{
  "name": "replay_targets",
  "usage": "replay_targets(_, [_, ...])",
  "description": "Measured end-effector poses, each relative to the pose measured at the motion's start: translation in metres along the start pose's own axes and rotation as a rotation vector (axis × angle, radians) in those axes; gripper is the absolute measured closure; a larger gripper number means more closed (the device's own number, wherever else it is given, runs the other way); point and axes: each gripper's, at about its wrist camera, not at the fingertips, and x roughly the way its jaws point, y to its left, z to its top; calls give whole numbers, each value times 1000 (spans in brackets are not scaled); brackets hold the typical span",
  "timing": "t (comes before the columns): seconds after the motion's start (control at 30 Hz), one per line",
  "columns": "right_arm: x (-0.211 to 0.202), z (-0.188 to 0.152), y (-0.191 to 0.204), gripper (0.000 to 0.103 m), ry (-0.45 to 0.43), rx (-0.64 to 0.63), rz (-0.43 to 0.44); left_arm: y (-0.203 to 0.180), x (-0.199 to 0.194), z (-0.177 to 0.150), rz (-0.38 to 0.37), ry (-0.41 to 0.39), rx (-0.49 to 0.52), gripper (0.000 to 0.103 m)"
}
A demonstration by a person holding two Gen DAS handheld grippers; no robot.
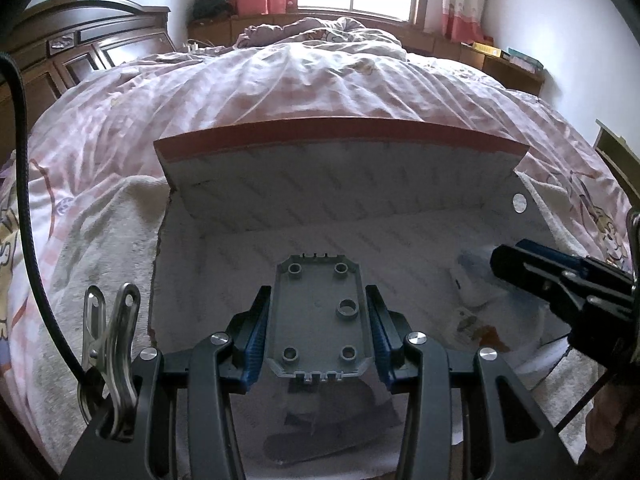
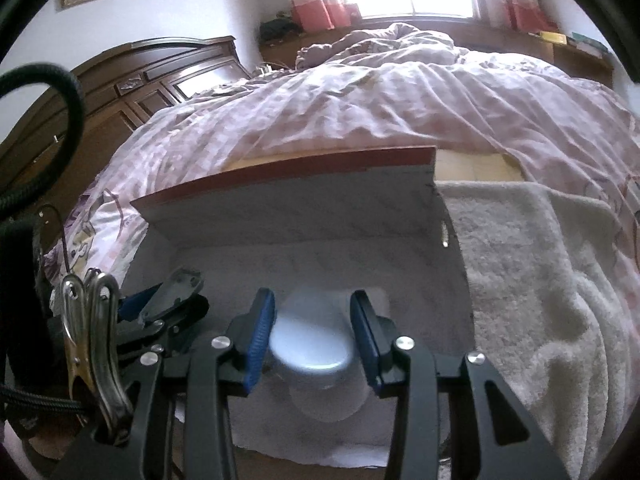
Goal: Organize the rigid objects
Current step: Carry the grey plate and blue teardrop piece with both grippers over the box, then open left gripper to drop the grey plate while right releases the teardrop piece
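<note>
- L gripper (image 1: 318, 332): jaws part spread, blue pads pressed on both long sides of a grey plate (image 1: 318, 320); plate is flat plastic w/ round bosses facing the cam, notched at near and far ends; it sits between the fingers, above the box floor (image 1: 248, 264)
- R gripper (image 2: 313, 342): jaws drawn in, pinching a pale cap-like piece (image 2: 310, 350) by its sides; rounded grey-blue top, whiter body below; exact type can't tell, blurred
- In L view the R gripper (image 1: 516, 264) comes in from the right edge, tips over the white piece (image 1: 472, 284), low inside the box; in R view the L gripper w/ plate (image 2: 176, 292) shows at left, just beside
- Box: white inside, red-brown edge; back flap (image 1: 340, 168) stands up, tilted toward the cams, red rim on top; R wall has a round hole (image 1: 520, 203); L wall edge (image 1: 156, 280) ragged
- Both held pieces are inside the box's outline, well apart from the back flap; open floor between plate and flap; less room sideways, the two grippers near each other
- Box sits on a white towel (image 2: 528, 264) on a bed w/ pink checked quilt (image 1: 300, 76); towel free to the right of the box
- Metal clip (image 1: 108, 340) and black cable (image 1: 28, 208) hang at L gripper's left side
</note>
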Motion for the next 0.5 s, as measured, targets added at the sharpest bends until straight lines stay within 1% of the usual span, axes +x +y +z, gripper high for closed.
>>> replay_targets(0.1, [-1, -1, -2, 61, 3, 13, -3, -1, 3, 0, -9, 15, 3, 58])
replay_targets(0.17, [-2, -1, -2, 57, 4, 16, -2, -3, 3, -1, -14, 16, 8, 58])
replay_targets(0.2, [-4, -1, -2, 56, 2, 18, 1, -4, 3, -1, -5, 11, 16, 56])
replay_targets(0.23, [-6, -1, -1, 54, -2, 17, 5, -5, 2, -1, 7, 7, 22, 50])
replay_targets(0.27, [-7, -1, 0, 54, -5, 16, 8, -6, 1, -1, 19, 2, 27, 40])
replay_targets(0.3, [-9, -1, 1, 54, -10, 15, 12, -7, -1, -1, 32, -6, 30, 38])
replay_targets(0.5, [-17, -3, 4, 50, -17, 17, 19, -5, -12, -1, 18, -20, 22, 37])
